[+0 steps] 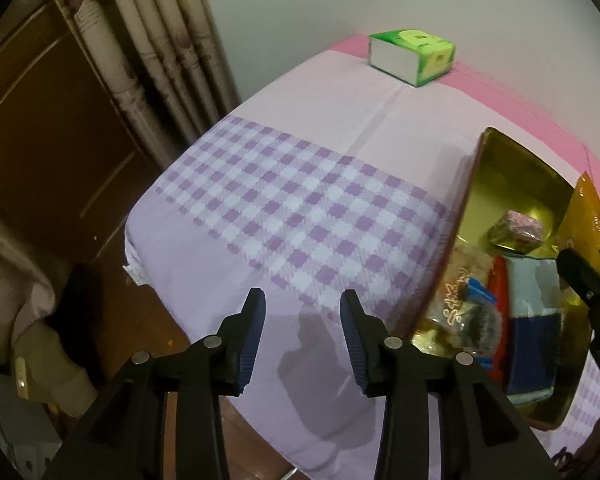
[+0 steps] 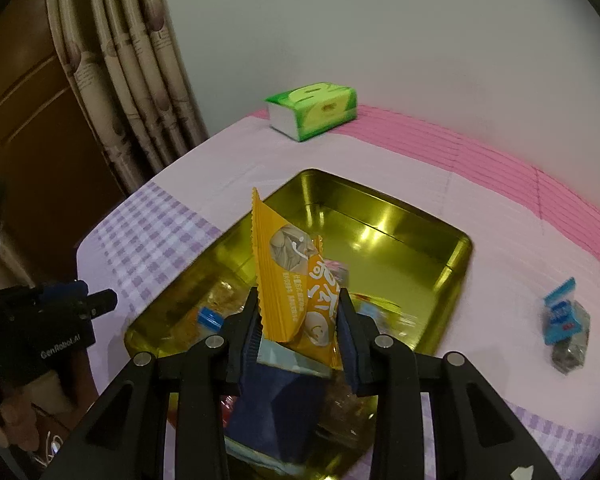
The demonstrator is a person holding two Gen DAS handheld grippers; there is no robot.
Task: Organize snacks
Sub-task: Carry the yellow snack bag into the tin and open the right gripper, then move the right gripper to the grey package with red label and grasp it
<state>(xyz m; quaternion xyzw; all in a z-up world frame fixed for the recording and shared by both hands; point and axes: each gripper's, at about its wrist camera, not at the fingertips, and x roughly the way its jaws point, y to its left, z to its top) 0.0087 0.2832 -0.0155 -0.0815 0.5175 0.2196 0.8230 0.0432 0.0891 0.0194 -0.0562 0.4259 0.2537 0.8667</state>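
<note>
Right wrist view puts your right gripper (image 2: 298, 320) clamped on an orange snack packet (image 2: 288, 276), which stands upright between the 2 pads above the gold tin (image 2: 452, 256). The packet's lower end is hidden behind the fingers, and the print on it is too small to read. Under it, inside the tin, you have a blue and pale packet (image 2: 276, 396) cut off by your gripper's frame, plus several wrapped snacks blurred into the gold reflections; you cannot count them. 1 blue-topped snack bag (image 2: 566, 324) lies on the pink cloth (image 2: 480, 280) to the right of the tin, well apart from it, and its dark contents are hard to make out. A green tissue pack (image 2: 312, 110) sits at the far edge of the cloth near the wall.

Your left gripper (image 1: 302, 332) hangs over the purple checked part of the cloth (image 1: 300, 208), just left of the tin (image 1: 512, 168), with its jaws apart and nothing between them. From this side only part of the tin shows; its right portion runs out of frame. Inside you can pick out a small pink-wrapped sweet (image 1: 518, 230), a clear bag with yellow lettering (image 1: 458, 300) and the blue packet (image 1: 534, 320), all softened by blur. The orange packet (image 1: 592, 220) shows only as a sliver at the right edge, above a black finger of your right gripper.
</note>
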